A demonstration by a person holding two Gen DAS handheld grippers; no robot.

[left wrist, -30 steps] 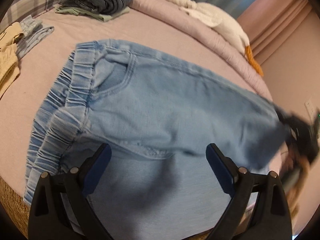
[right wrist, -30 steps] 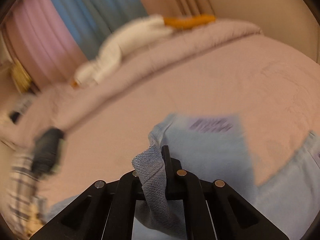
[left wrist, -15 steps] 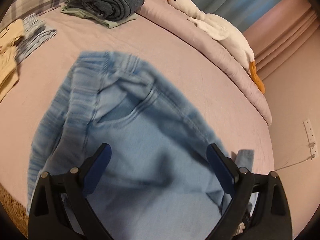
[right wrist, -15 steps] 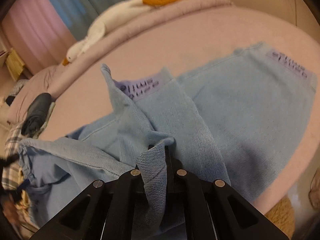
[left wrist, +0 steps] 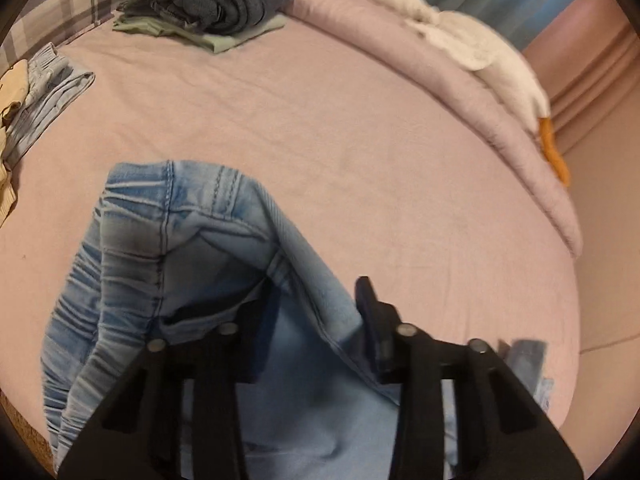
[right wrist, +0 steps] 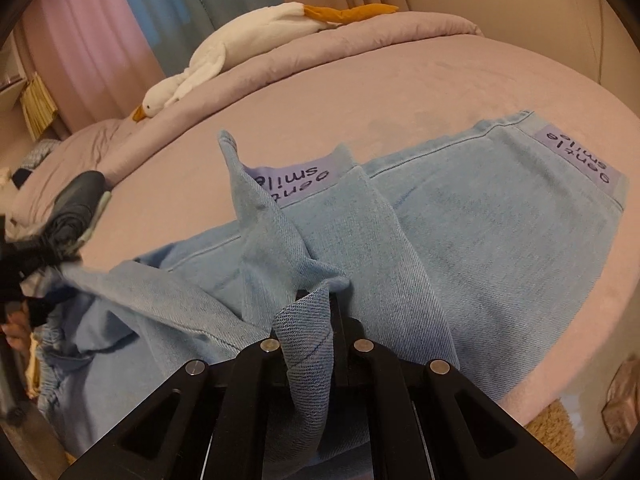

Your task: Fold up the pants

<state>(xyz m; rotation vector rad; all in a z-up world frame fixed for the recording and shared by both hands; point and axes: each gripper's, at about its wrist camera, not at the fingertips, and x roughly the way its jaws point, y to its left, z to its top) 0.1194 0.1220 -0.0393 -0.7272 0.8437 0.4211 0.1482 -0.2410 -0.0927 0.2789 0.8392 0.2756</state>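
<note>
Light blue denim pants [left wrist: 168,264] lie on the pink bed [left wrist: 320,120], elastic waistband toward the left in the left wrist view. My left gripper [left wrist: 316,312] has its fingers partly closed around a raised fold of the pants near the waist. In the right wrist view the pant legs [right wrist: 500,240] lie spread on the bed, lilac labels at the hems. My right gripper [right wrist: 316,312] is shut on a pinched fold of the pants, cloth hanging over its jaws. The left gripper shows blurred at the far left in the right wrist view [right wrist: 24,276].
A stack of folded dark jeans on a green garment [left wrist: 212,4] sits at the far side. Folded light clothes [left wrist: 40,92] lie at the left edge. A white plush goose [left wrist: 460,40] lies on the rolled duvet along the bed's far edge.
My left gripper has closed in from wide open onto a fold near the waistband, which has bunched up. My right gripper keeps its hold and has carried the leg cloth toward the waist.
</note>
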